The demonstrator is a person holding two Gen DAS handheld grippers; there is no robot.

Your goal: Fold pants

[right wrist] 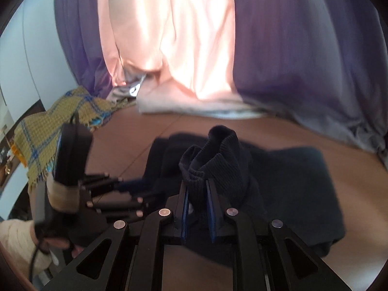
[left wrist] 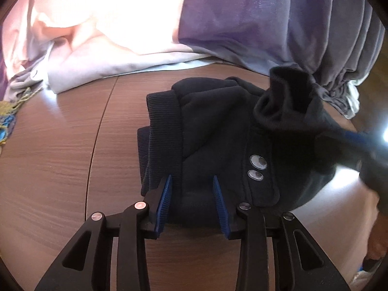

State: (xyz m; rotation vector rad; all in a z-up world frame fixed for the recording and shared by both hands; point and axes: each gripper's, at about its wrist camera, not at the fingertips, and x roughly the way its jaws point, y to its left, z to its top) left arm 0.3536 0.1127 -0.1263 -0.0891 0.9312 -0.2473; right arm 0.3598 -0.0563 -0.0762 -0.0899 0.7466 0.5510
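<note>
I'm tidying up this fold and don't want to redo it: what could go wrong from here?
1. The right gripper pinches only a bunched ribbed cuff; it may slip out or land crumpled.
2. The left gripper straddles the edge of the folded pants with its pads apparently not pressing, so the stack could shift on the smooth wooden table.
3. The raised fabric could drop crooked over the two metal snaps.

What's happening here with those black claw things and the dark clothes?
A person is folding dark navy sweatpants on a brown wooden table with a two-fingered tool in each hand. The right gripper pinches a bunched ribbed cuff and holds it above the pile. The left gripper straddles the near edge of the folded part.
</note>
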